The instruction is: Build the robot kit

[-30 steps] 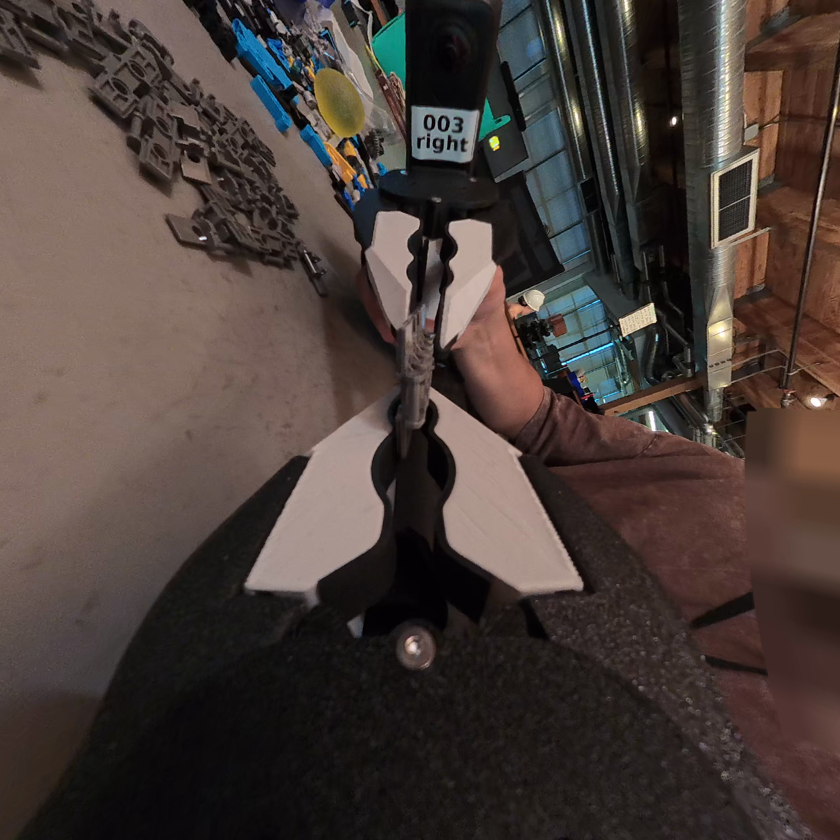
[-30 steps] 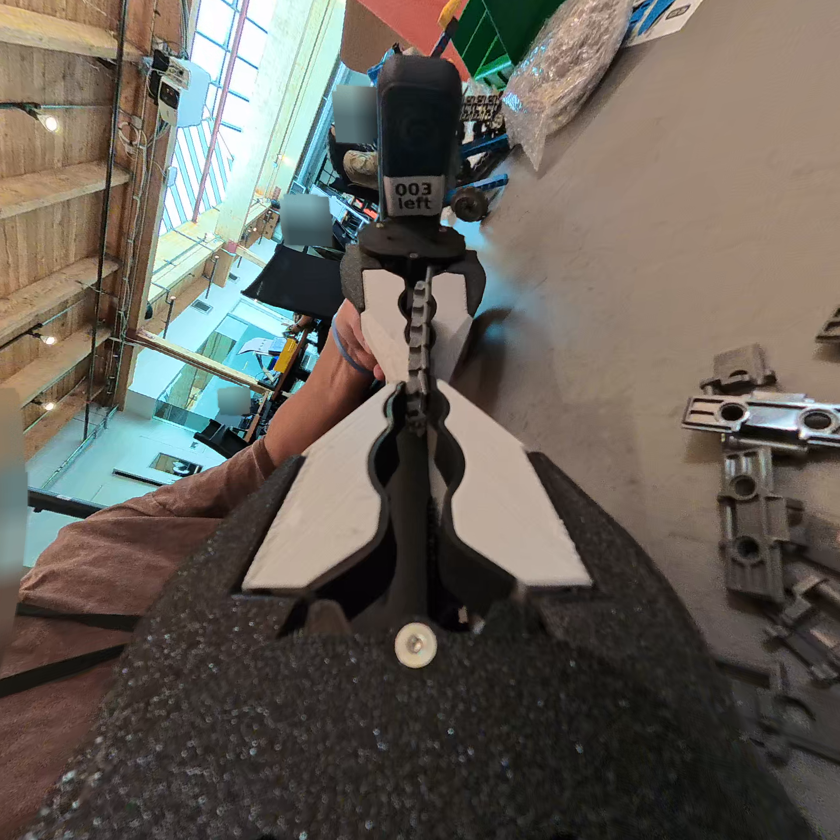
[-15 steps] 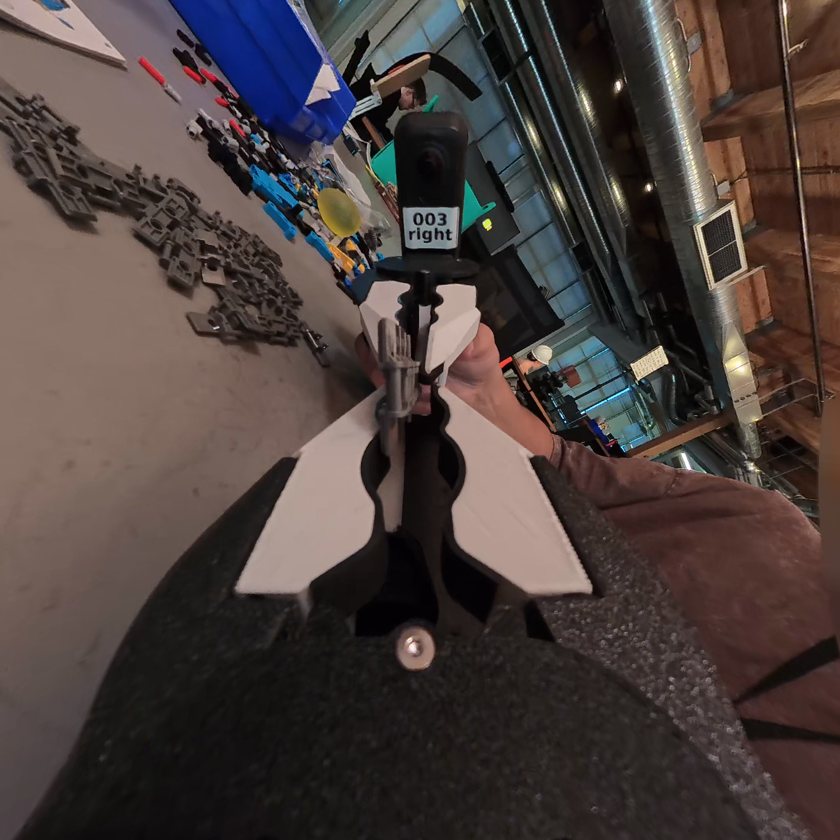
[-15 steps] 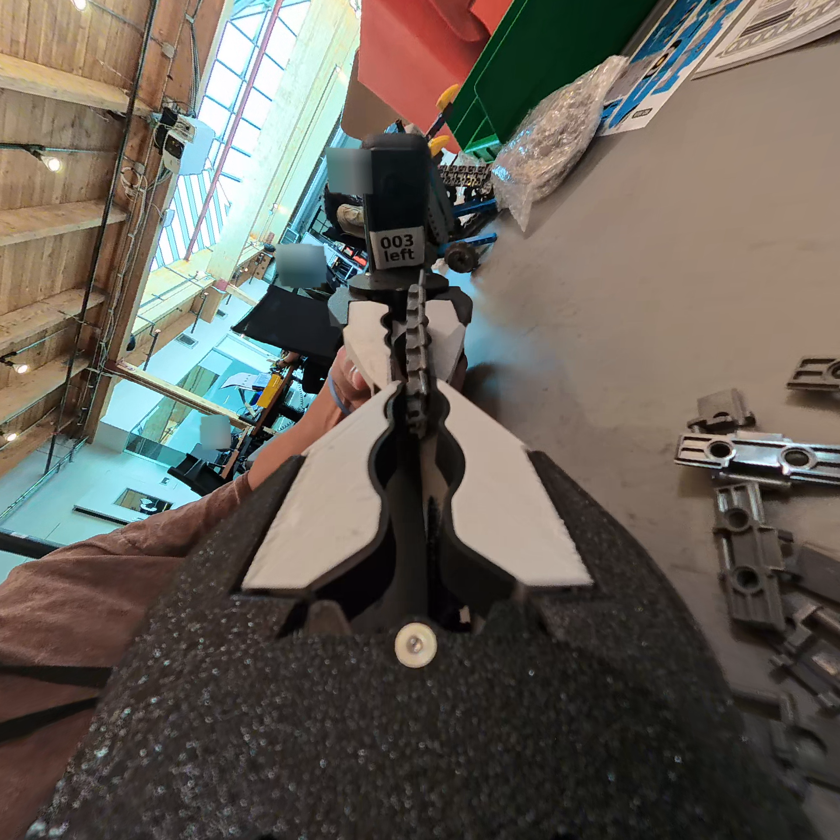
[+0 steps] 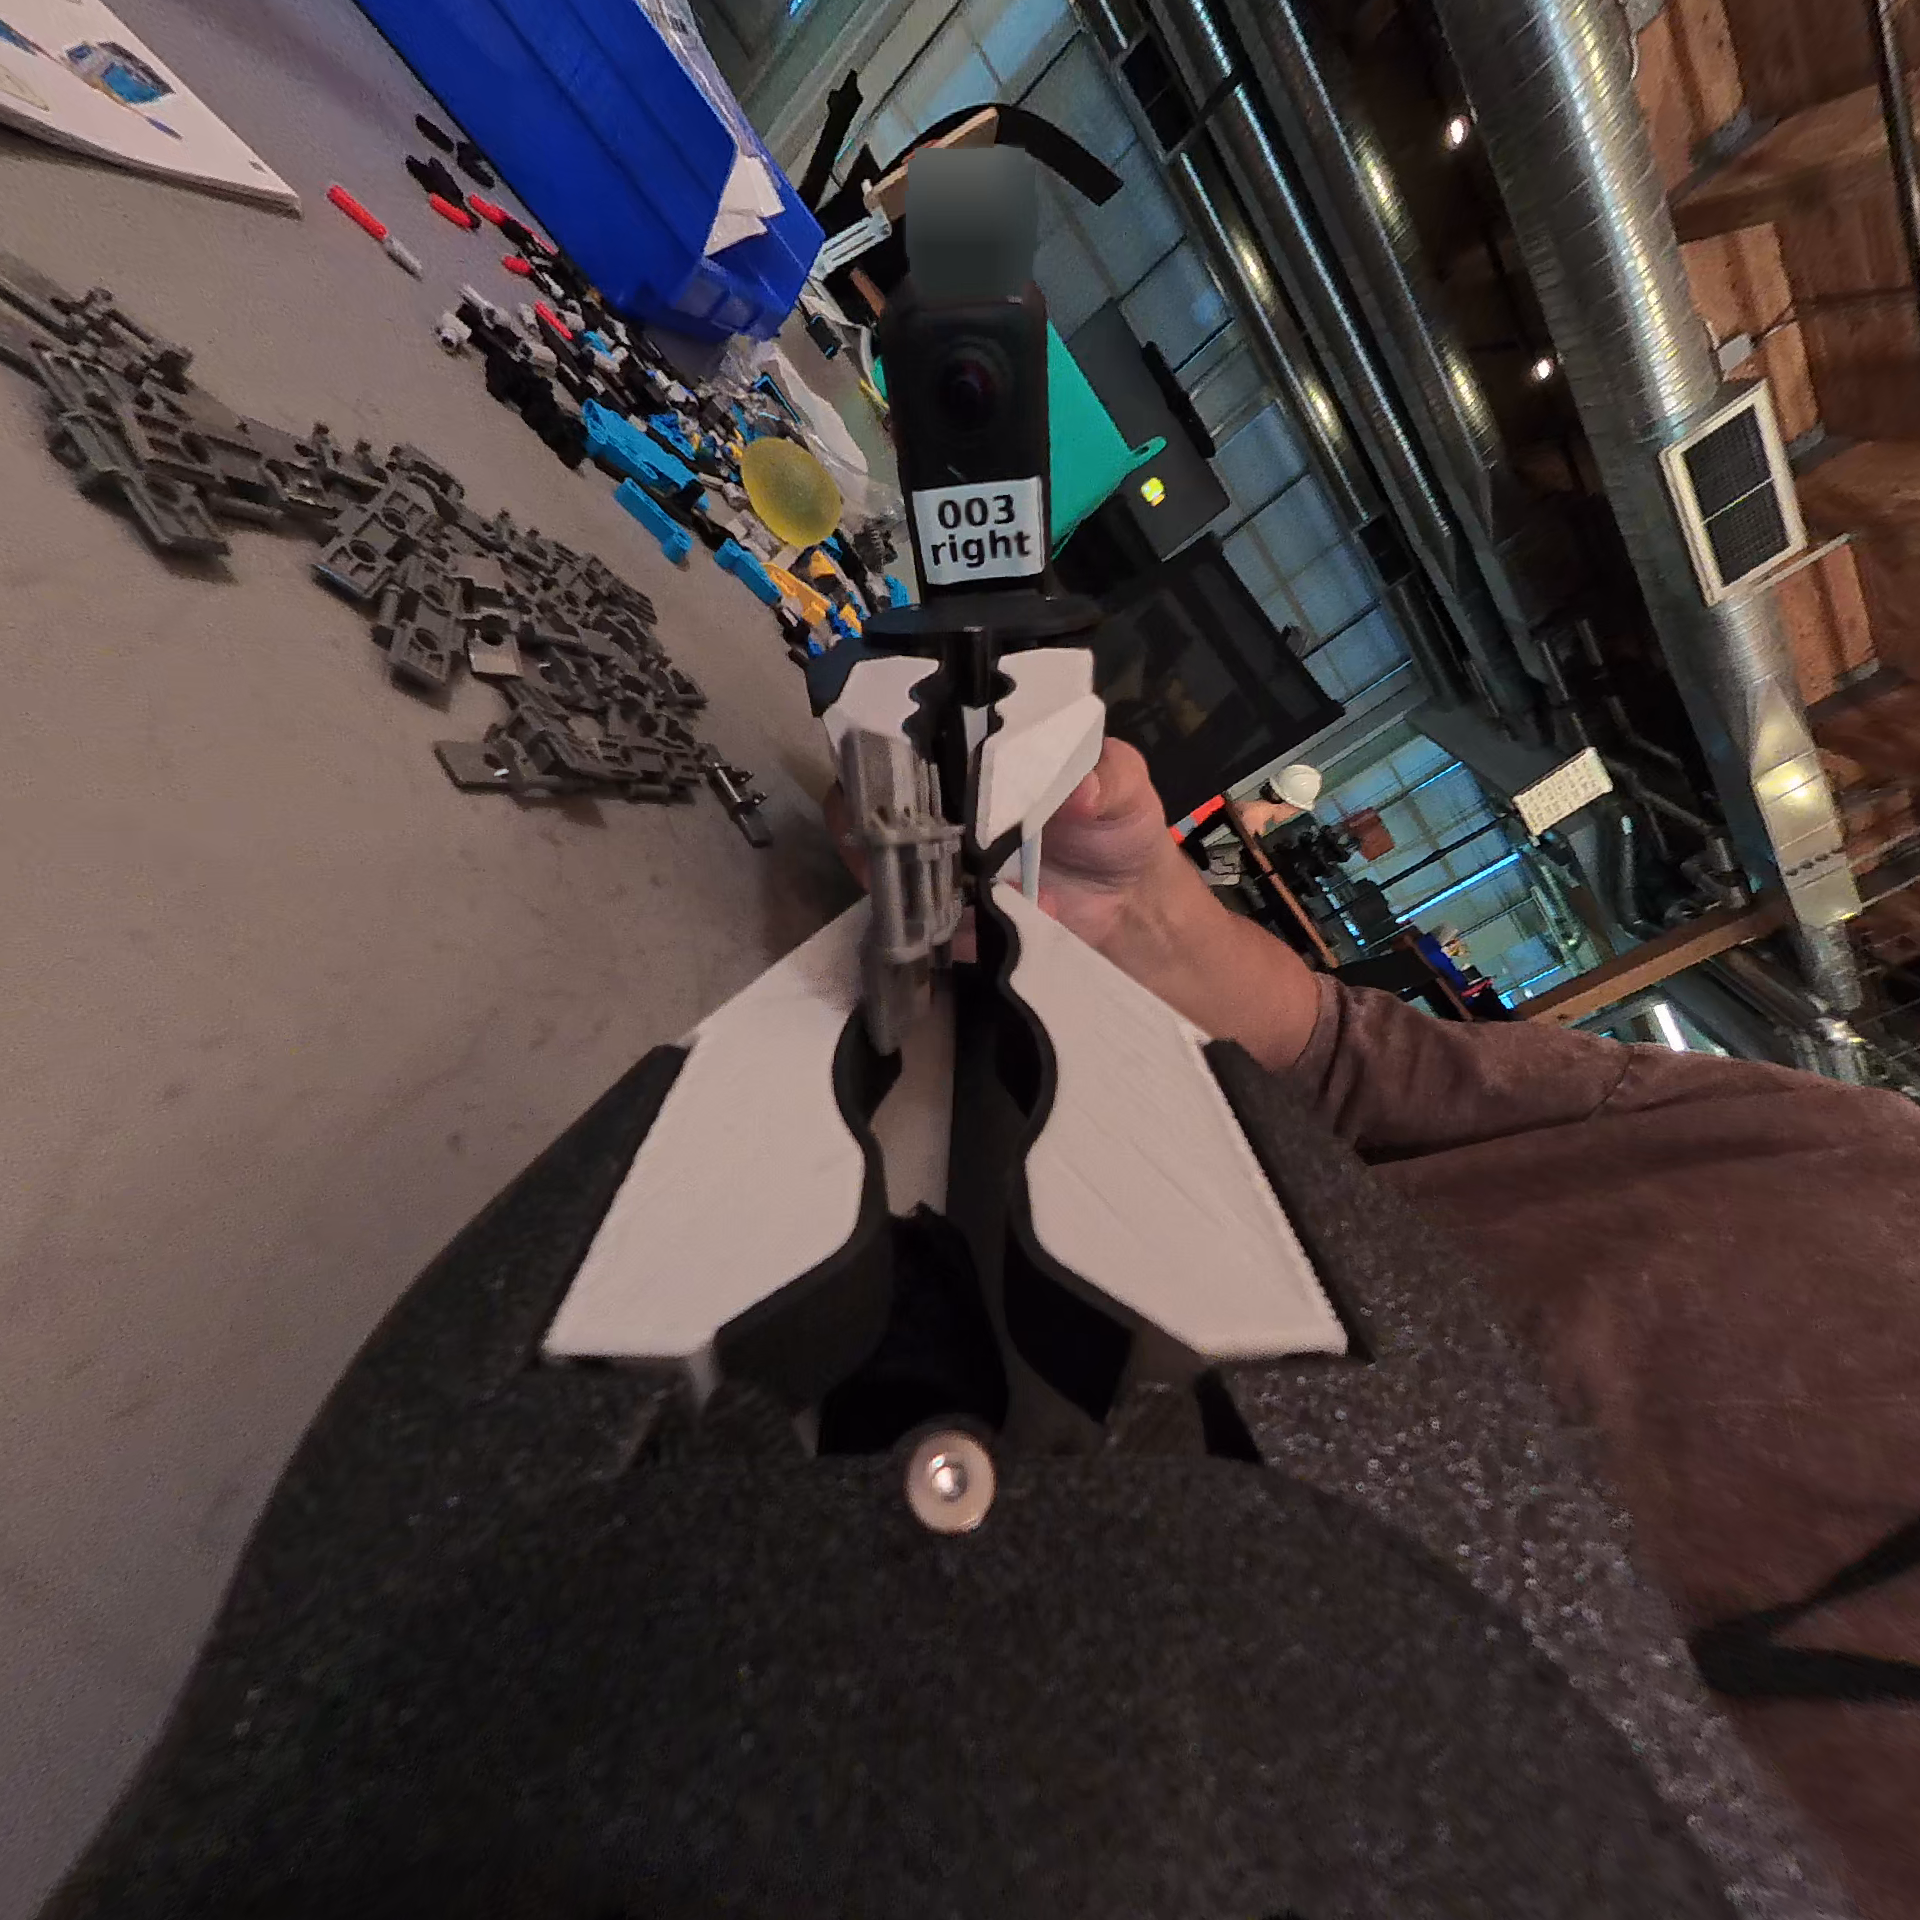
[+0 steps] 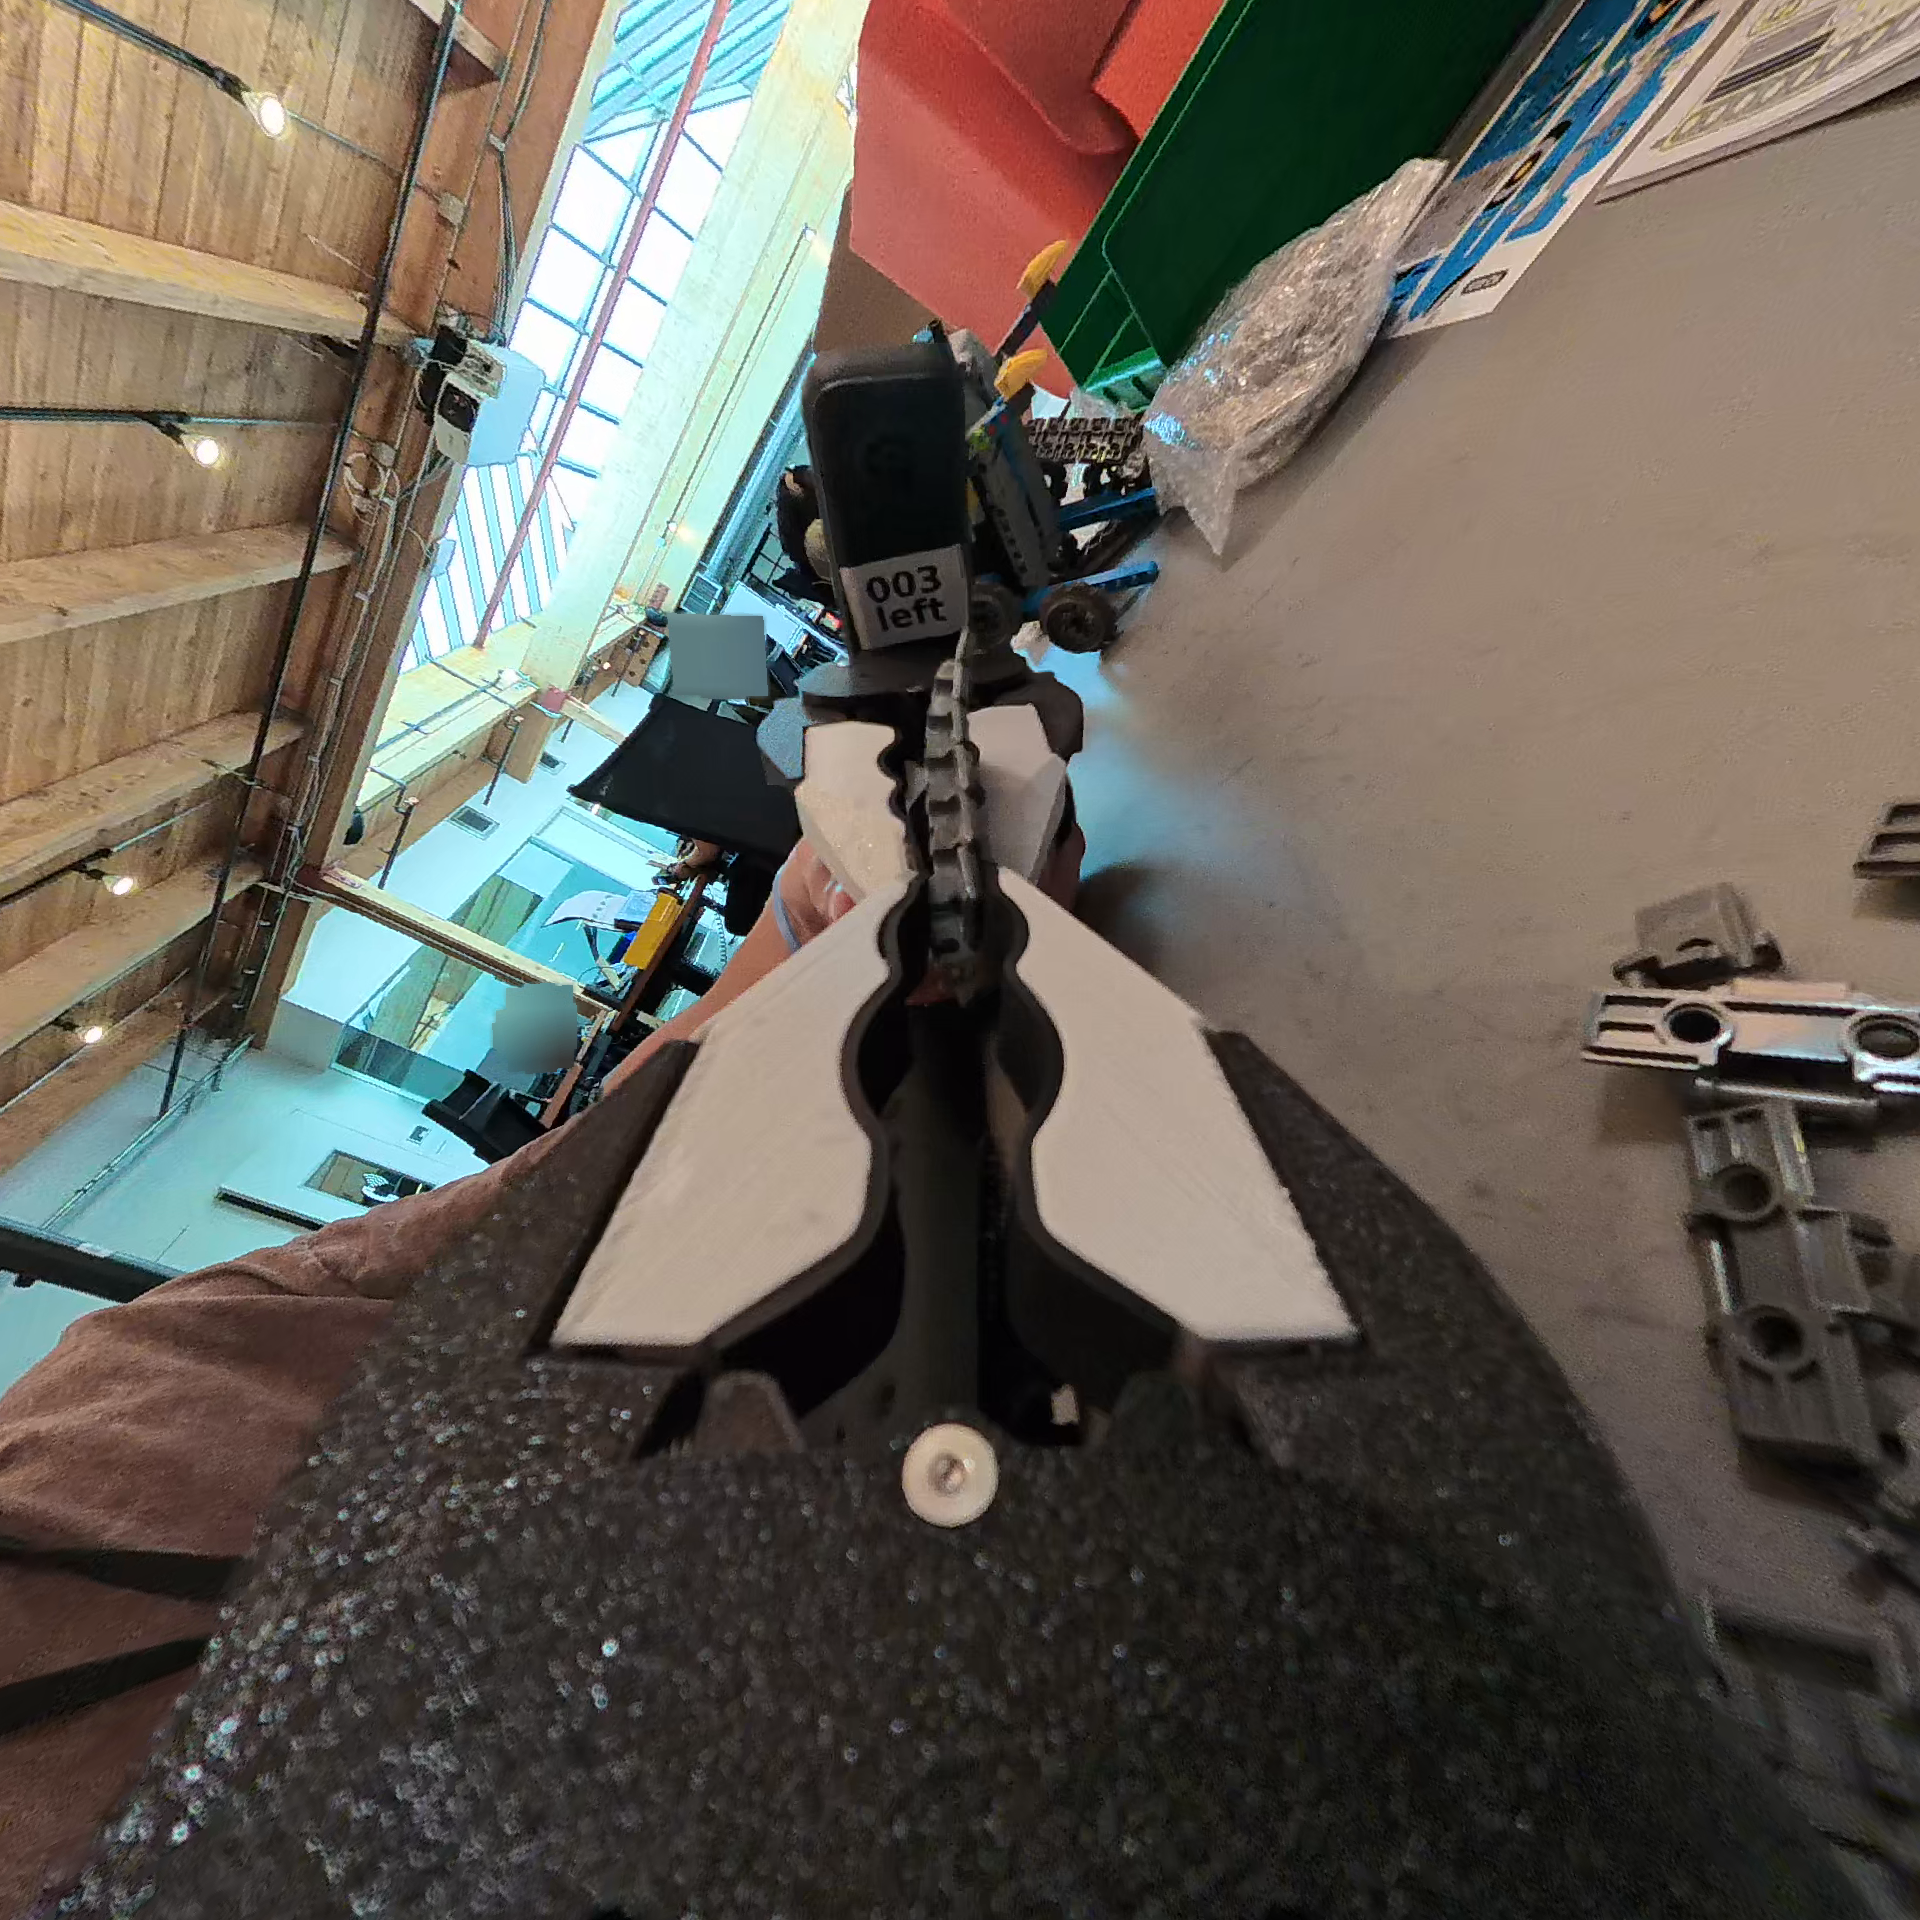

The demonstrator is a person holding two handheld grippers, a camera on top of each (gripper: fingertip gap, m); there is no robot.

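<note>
A grey link assembly (image 5: 906, 883) is gripped at one end by the closed left hand-held gripper (image 5: 961, 904) and at the other by the closed right hand-held gripper (image 6: 951, 935), tips facing, presumably to steady both ends. It is held clear above the bench (image 5: 312, 987); loose grey parts (image 6: 1766, 1195) lie well apart, with open bench between.

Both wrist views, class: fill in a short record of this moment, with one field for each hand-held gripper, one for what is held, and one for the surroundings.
left hand-held gripper: shut on one end of the grey link chain
right hand-held gripper: shut on the other end of the same chain
arrangement: the two face each other tip to tip, above the table
table: grey, with a heap of loose grey plastic parts
farther back: blue bin, green bin, clear bag
</note>
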